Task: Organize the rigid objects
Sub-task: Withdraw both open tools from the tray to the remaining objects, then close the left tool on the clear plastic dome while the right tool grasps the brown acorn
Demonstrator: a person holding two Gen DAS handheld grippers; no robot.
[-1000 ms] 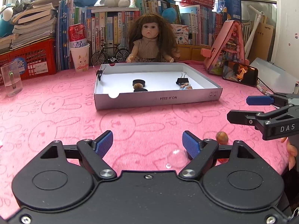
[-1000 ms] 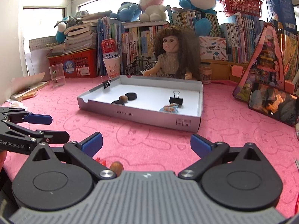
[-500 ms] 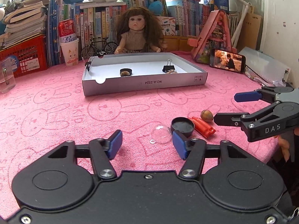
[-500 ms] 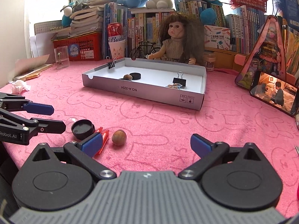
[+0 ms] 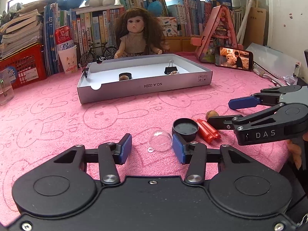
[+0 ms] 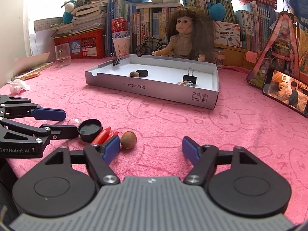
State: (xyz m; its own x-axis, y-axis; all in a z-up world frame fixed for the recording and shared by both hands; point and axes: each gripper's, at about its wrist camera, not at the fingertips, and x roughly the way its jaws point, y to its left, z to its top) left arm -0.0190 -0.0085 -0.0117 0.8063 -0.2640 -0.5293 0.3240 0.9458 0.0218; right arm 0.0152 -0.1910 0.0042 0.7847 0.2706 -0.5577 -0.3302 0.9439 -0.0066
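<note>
On the pink cloth lie a clear plastic dome (image 5: pixel 159 140), a black cap (image 5: pixel 185 128), a red plastic piece (image 5: pixel 208 130) and a brown nut (image 5: pixel 211 114). My left gripper (image 5: pixel 152 149) is closing. The dome sits just ahead between its blue pads, close to the right pad, and neither pad presses on it. My right gripper (image 6: pixel 151 147) is closing too, with the nut (image 6: pixel 128 139) beside its left pad and untouched. Beyond stands a white box tray (image 5: pixel 146 86) holding a black cap, a nut and a binder clip.
A doll (image 5: pixel 134 36), a model bicycle, books, a can in a paper cup (image 5: pixel 65 53) and a red crate (image 5: pixel 21 65) line the back. A phone (image 5: pixel 233 57) and a pink toy house stand at right. A clear glass (image 5: pixel 5 88) is at left.
Both pairs of jaws have narrowed. The views have dipped, so the cap, red piece and nut now show ahead of the fingers; the nut now lies between the right fingers.
</note>
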